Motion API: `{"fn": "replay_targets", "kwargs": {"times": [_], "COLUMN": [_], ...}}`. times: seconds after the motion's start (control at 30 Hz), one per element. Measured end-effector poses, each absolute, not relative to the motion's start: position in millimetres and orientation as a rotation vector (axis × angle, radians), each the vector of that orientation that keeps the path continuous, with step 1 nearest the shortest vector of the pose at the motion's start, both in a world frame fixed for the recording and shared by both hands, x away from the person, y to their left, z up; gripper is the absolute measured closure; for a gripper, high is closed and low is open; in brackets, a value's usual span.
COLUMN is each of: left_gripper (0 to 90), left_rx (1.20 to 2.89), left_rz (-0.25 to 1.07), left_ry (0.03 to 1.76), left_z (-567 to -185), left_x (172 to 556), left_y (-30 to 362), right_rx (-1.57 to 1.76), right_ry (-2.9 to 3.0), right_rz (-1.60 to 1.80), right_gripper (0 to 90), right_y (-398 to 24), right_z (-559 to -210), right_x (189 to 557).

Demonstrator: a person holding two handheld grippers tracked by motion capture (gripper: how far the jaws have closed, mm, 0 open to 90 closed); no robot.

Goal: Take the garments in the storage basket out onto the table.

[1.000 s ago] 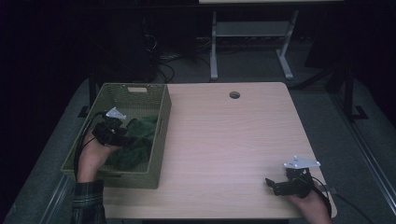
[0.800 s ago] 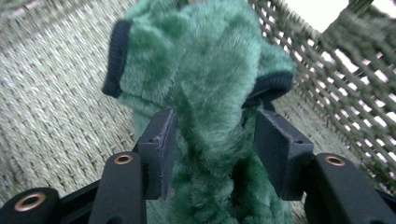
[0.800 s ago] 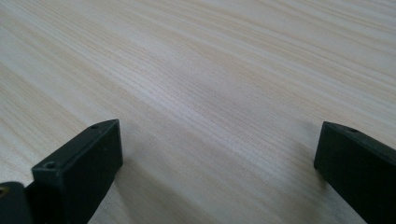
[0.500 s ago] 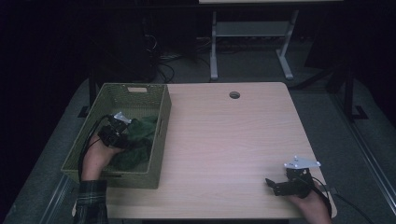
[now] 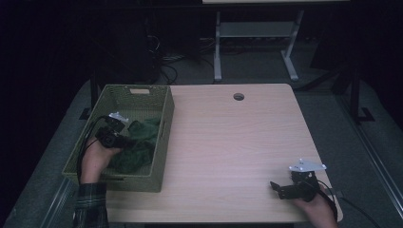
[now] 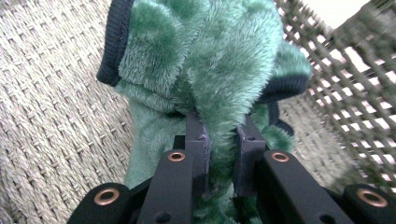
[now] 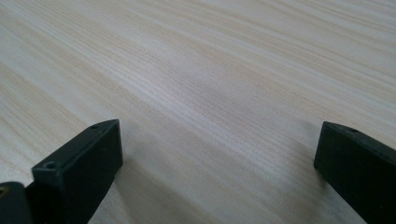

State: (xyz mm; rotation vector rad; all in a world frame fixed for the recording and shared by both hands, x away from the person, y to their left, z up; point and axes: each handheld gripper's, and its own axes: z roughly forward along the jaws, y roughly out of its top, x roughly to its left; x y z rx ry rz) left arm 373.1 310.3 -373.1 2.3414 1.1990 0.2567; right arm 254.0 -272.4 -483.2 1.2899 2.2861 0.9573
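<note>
A: Where was the left gripper (image 5: 124, 137) at that moment?

B: It was inside the green woven basket (image 5: 138, 92), which stood on the left part of the wooden table (image 5: 228, 142). The person's left hand (image 5: 95, 161) held it from the near side, and a cable from it curved over the basket's left rim.

A: And what was between its jaws?

B: A green fleece cloth (image 6: 219, 65) with a dark knitted edge. In the left gripper view the jaws had just been closing, and they pinched a fold of the soft cloth between their pads. The rest of the cloth lay bunched on the woven bottom of the basket, close to the wall on the side of the table's middle.

A: So the cloth was in the basket?

B: Yes, it rested in the near half of the basket (image 6: 56, 93), and the gripper was clamped on it.

A: What about the right gripper (image 5: 278, 187)?

B: It was well apart from the basket, near the front right corner of the table, held by the right hand (image 5: 318, 209). Its jaws pointed toward the left and stood wide apart. In the right gripper view there was bare wood of the table (image 7: 210, 93) between them.
</note>
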Motion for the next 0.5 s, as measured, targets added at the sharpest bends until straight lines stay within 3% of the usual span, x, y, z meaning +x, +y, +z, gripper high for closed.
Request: {"fn": "replay_targets", "kwargs": {"times": [0.5], "left_gripper": [79.9], "left_rx": [2.196], "left_rz": [0.251], "left_ry": [1.170], "left_z": [-330], "left_x": [367], "left_y": [331], "right_rx": [1.290], "right_ry": [2.286], "right_rz": [0.957], "right_gripper": [0.8], "right_y": [-272], "right_z": [-483], "right_x": [254]}}
